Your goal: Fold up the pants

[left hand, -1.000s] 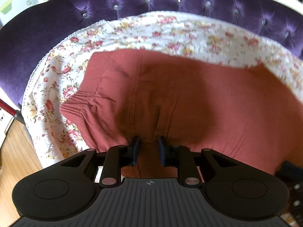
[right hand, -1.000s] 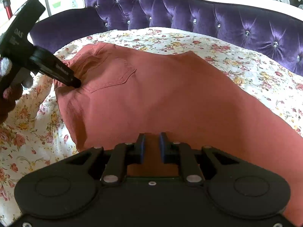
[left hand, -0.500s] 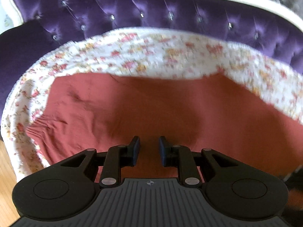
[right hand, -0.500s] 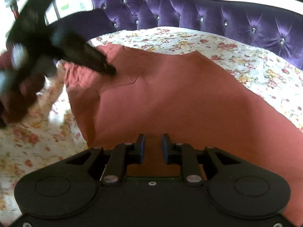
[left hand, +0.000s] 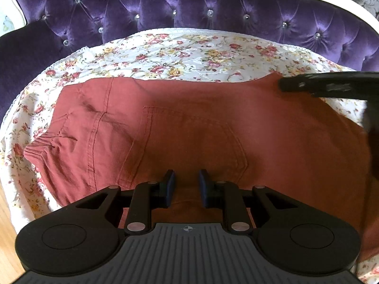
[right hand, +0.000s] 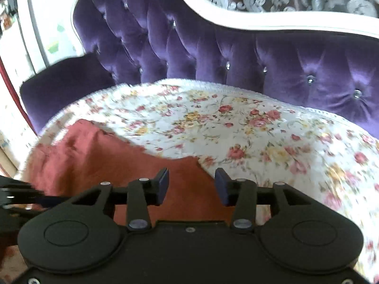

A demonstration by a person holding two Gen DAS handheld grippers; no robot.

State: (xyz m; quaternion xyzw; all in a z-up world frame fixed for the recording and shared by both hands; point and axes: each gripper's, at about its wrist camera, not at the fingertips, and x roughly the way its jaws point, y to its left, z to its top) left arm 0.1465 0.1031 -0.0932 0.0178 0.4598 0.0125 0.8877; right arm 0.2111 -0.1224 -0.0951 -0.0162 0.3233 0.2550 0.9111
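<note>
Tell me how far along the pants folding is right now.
Done: the rust-red pants lie flat on the floral sheet, back pocket up, apparently already doubled leg over leg. In hand: nothing is gripped; the left gripper and right gripper both hover open over the fabric. Left: folding the length over into a compact stack.

Rust-red matt woven cloth pants [left hand: 194,127]; white floral cotton-like cover [right hand: 236,123]; purple tufted velvet sofa [left hand: 213,2], sheeny; matt black plastic left gripper [left hand: 186,184].
</note>
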